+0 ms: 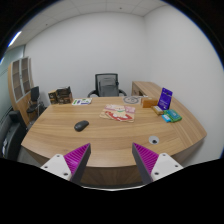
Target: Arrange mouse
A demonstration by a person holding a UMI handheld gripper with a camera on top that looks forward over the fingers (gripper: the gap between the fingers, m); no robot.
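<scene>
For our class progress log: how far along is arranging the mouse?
Nothing looks done yet. The small dark computer mouse lies alone on the wooden table, beyond the open, empty claw. In hand: only the approach. Left: reaching, gripping and placing it.

Two-finger gripper (112, 160): pale grey-white fingers (62, 168), triangular tips, each bearing a magenta-purple pad (76, 156) on inner face. Wide gap between.

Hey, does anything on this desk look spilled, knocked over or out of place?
Nothing stands out. The mouse sits alone on the wooden desk, well beyond the open, empty gripper. Papers lie flat mid-desk; nothing looks spilled or tipped.
</scene>
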